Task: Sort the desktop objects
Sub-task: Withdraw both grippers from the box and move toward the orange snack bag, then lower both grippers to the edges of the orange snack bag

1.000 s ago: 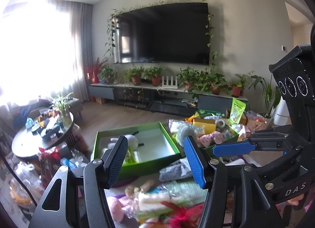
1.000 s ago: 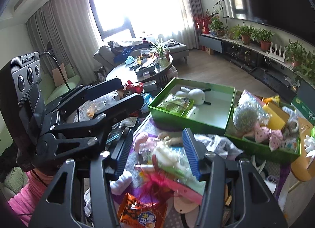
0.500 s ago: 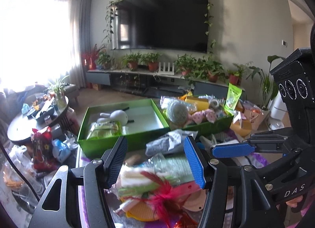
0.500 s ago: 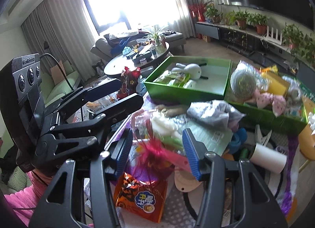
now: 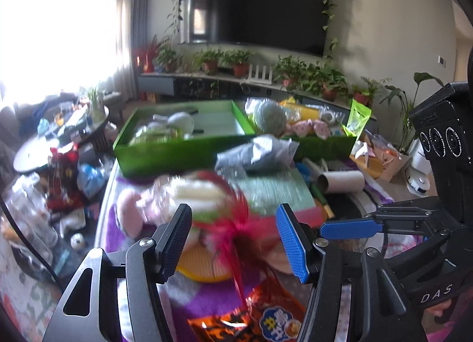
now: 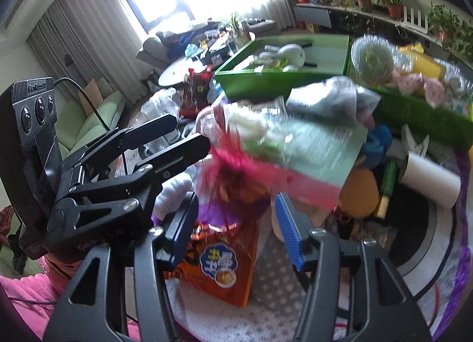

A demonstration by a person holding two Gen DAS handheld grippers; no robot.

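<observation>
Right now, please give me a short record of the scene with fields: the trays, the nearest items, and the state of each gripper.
left tray: green tray, holds a white plush toy
right tray: green tray, crowded with small items
nearest packet: orange snack bag, lying flat on the table
wrapped bundle: clear wrap with red ribbon, in front of both grippers
cardboard tube, lying on its side
left gripper: open, holds nothing
right gripper: open, holds nothing

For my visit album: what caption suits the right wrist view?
Open right gripper above an orange snack packet and a red-ribboned clear-wrapped bundle, green sorting trays behind.
</observation>
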